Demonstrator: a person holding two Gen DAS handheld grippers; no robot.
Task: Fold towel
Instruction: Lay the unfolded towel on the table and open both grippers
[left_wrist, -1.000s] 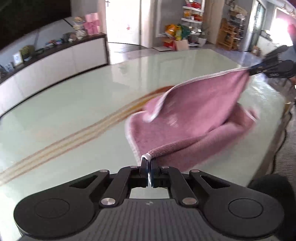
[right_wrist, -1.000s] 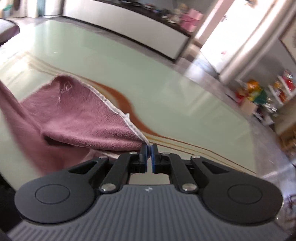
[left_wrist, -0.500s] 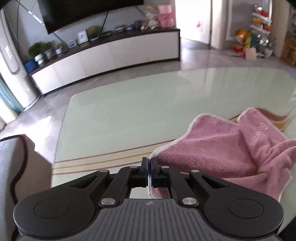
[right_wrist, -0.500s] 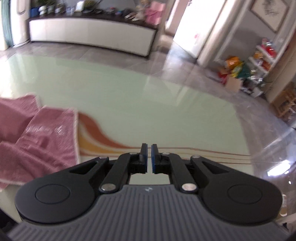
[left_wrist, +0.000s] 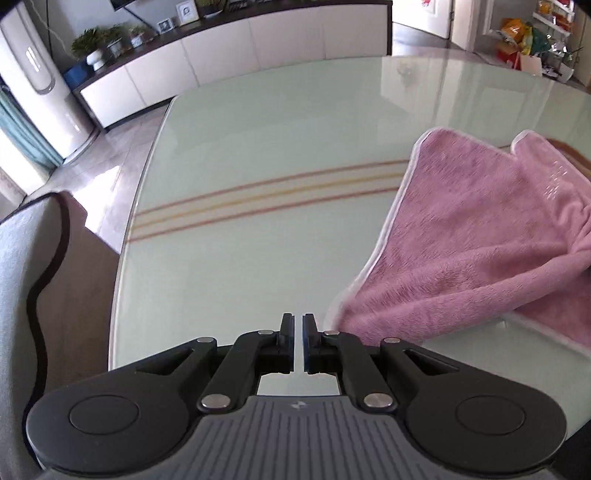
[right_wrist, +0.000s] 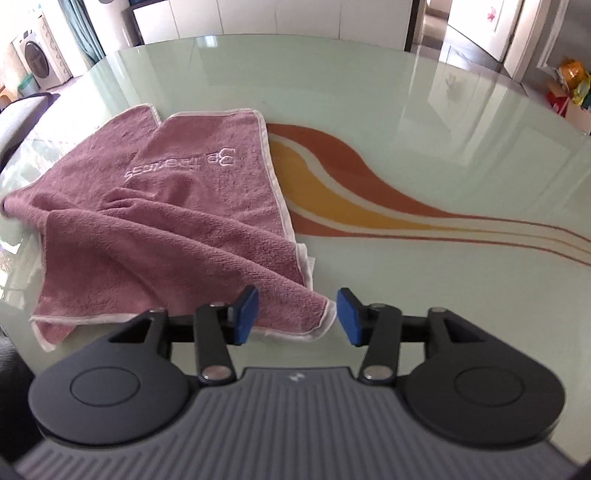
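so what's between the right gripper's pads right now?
In the right wrist view, the right gripper, whose jaws have just been opening, frames the near corner of the pink towel; neither pad presses on it.

— How is the left gripper (left_wrist: 298, 325) sitting?

— It is pointing steeply downward, with its jaws standing almost together, only a thin slit showing between the pads, and nothing is sitting in that slit.

— And the right gripper (right_wrist: 298, 314)?

— It is also tilting steeply downward. Its jaws have just been opening and are standing well apart, blue pads (right_wrist: 246, 314) facing each other. A cloth corner is lying between them, but the pads are not pressing on it.
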